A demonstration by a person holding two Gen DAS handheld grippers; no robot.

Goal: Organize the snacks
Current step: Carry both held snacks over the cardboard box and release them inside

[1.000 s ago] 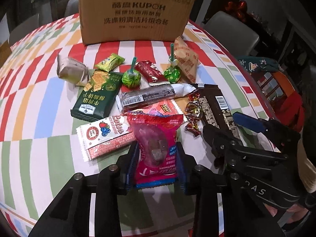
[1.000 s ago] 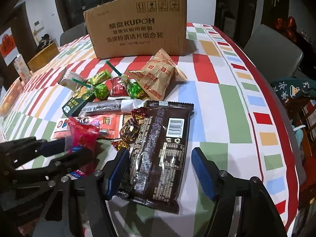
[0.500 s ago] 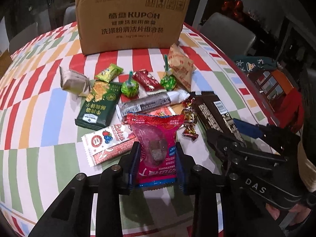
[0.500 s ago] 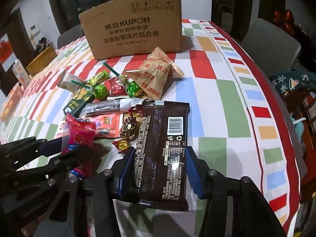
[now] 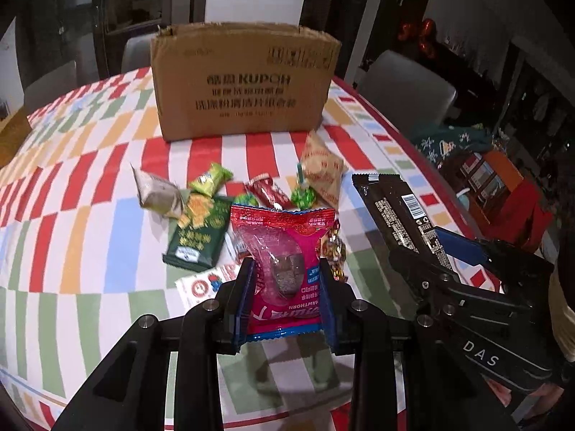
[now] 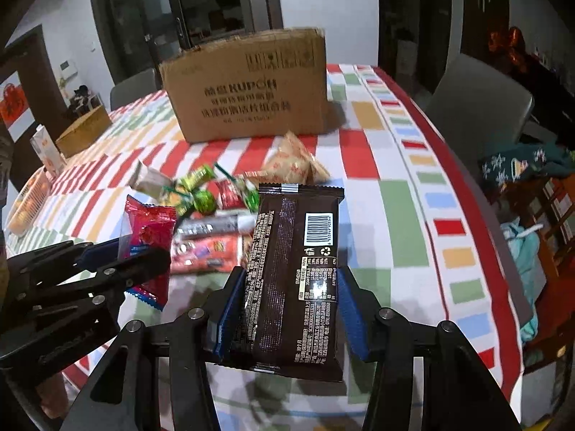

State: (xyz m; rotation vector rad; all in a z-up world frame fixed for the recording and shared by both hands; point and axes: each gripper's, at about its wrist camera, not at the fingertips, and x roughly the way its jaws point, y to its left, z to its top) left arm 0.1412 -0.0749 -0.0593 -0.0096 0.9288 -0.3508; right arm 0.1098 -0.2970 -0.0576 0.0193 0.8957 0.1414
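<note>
A red hawthorn packet [image 5: 284,269] is pinched by the left gripper [image 5: 285,309]; a brown wrapper [image 6: 294,273] is clamped between the right gripper [image 6: 287,319] pads.

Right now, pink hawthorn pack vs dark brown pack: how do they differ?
The pink hawthorn pack is short, with a clear window showing its contents; the dark brown pack is long, opaque and barcoded. The pink one sits in the left tongs, the brown one in the right tongs. Both are clamped by their sides.
</note>
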